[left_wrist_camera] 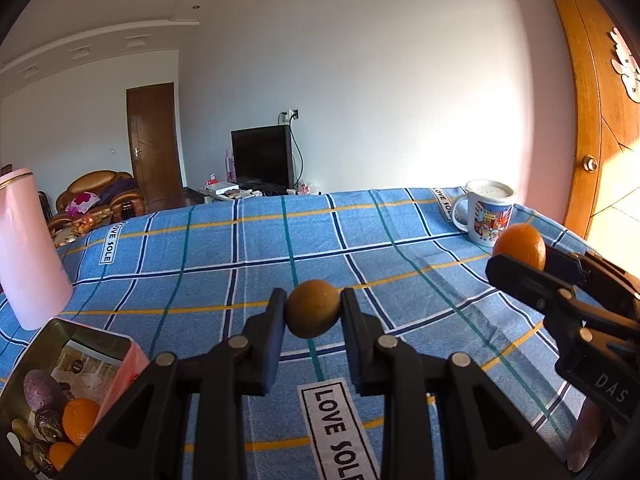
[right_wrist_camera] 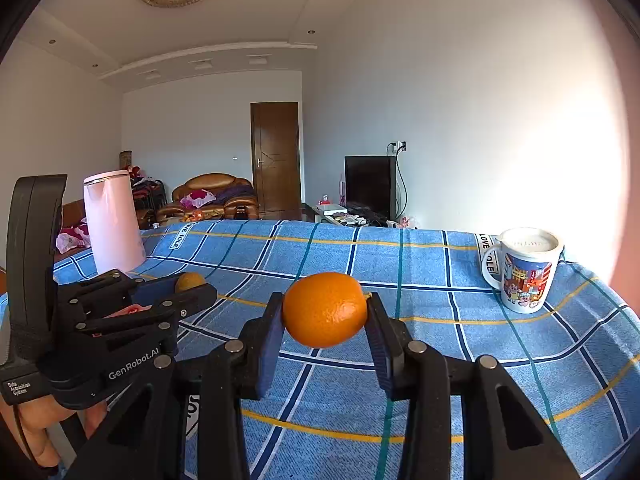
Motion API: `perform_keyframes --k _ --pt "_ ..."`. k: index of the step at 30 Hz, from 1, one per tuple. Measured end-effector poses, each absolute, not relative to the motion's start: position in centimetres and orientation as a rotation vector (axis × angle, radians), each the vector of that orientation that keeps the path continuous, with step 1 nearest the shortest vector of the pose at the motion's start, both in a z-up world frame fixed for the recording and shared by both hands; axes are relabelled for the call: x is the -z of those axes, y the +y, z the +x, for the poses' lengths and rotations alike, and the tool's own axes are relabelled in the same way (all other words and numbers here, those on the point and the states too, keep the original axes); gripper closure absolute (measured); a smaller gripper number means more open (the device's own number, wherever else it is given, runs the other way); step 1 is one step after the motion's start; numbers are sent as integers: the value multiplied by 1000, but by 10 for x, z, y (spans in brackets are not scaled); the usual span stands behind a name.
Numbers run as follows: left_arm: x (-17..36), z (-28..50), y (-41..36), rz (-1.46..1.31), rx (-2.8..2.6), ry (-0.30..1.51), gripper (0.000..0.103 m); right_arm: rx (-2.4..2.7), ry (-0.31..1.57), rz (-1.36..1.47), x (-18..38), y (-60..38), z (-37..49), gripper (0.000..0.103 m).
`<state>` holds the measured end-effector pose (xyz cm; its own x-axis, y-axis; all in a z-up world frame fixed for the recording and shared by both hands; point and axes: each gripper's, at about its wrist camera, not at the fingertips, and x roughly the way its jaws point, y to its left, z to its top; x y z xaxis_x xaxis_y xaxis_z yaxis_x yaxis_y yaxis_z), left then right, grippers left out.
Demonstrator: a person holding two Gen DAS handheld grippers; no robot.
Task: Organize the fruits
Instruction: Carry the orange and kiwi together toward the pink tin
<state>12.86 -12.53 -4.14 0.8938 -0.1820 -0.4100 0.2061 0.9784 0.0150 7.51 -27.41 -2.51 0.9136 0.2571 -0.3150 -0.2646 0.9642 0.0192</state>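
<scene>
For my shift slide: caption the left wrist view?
Left tongs clamp a brown fruit above the checked cloth.

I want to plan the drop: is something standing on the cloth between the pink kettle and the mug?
No. In the right wrist view, only bare checked cloth lies between the pink kettle and the mug.

"LOVE SOLE" in black capitals on white labels woven into the blue checked cloth [left_wrist_camera: 256, 256] over the desk: one near the left gripper [left_wrist_camera: 313, 309], one at the far left, one partly cut off by the mug [left_wrist_camera: 486, 211]. Left gripper body in the right wrist view reads "GenRobot.AI" and "Data Acquisition System". Right gripper [right_wrist_camera: 325, 310] body in the left wrist view shows "DAS". Mug print unreadable.
</scene>
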Motion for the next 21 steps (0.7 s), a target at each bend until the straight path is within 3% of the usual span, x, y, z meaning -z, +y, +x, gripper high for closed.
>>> perform_keyframes --k 21 --pt "41 107 -94 35 183 407 75 -332 317 -64 25 -239 53 61"
